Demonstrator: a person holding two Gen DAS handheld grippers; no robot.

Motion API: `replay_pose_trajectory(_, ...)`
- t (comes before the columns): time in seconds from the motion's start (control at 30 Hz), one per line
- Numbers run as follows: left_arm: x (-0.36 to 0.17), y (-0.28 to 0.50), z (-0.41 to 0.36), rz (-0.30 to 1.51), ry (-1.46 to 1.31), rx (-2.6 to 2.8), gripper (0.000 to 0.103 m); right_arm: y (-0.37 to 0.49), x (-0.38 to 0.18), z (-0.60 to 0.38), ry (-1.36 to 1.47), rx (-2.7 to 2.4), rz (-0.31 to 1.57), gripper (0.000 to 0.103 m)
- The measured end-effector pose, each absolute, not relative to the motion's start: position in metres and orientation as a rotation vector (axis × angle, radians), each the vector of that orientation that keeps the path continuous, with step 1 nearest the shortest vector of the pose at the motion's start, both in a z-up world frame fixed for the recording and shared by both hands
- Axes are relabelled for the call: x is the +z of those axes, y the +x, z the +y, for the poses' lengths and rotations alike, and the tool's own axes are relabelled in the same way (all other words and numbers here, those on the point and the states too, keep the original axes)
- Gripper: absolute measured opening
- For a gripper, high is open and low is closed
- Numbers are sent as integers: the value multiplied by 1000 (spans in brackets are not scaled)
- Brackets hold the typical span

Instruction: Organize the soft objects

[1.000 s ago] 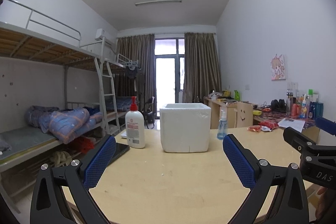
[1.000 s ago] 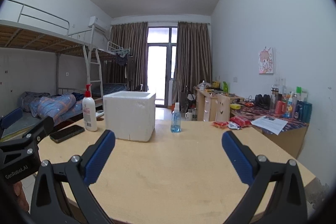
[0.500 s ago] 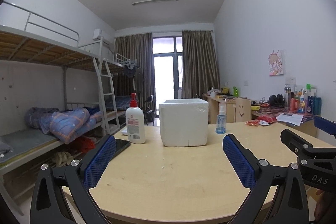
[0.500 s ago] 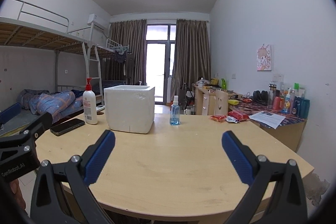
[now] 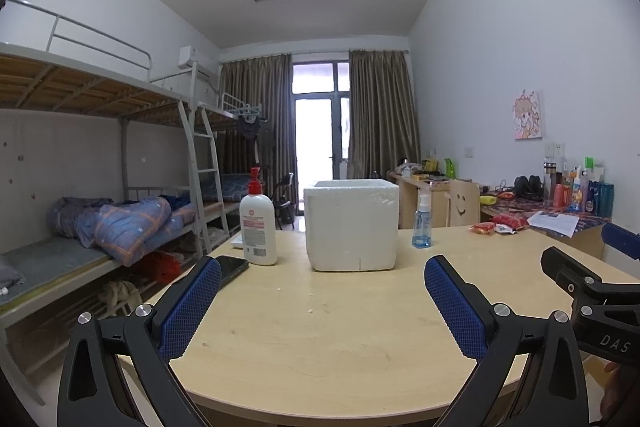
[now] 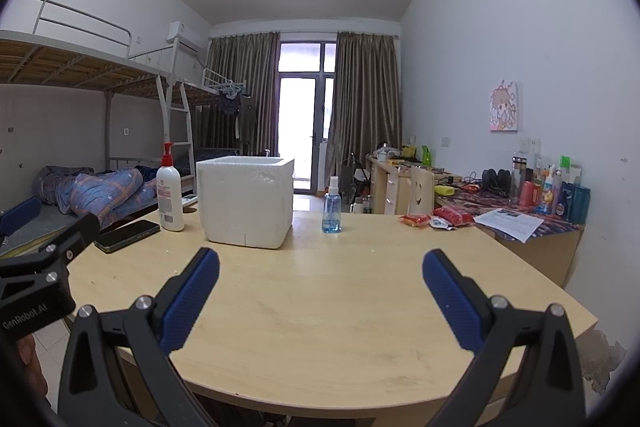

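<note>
Nearest to us, we hold the left tongs (image 5: 322,297) and the right tongs (image 6: 320,293) above the near edge of the pale wooden surface (image 6: 340,307), both spread wide with nothing between their blue ribbed pads (image 5: 188,307). In the left view, the right tongs show at the right edge; in the right view, the left tongs show at the left edge, so the two sit side by side and apart.

Further along the surface, we see a dark phone (image 6: 127,229) lying flat toward the left. Just beyond it stands a white pump bottle (image 5: 258,223) with a red top, upright. To its right sits the white foam box (image 5: 352,225), open at the top; we cannot see inside it. Right of the box stands a small blue spray bottle (image 6: 332,211), apart from it. At the far right corner of the surface lie red snack packets (image 6: 434,217).

We cannot make out any loose soft object on the surface. Beyond it on the left, a blue checked quilt (image 5: 128,225) lies bunched on the lower bunk bed (image 5: 52,263).
</note>
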State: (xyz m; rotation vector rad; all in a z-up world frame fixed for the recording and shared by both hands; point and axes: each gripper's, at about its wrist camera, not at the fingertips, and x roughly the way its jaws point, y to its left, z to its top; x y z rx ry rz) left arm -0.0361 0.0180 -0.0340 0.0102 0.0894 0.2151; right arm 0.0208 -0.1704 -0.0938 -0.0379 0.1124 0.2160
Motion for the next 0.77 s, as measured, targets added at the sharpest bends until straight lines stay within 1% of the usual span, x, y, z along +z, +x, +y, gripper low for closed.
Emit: replay_pose_trajectory(0.77, -35, -33, 17, 99, 14, 217, 102, 20, -95, -170, -36, 215, 131, 103)
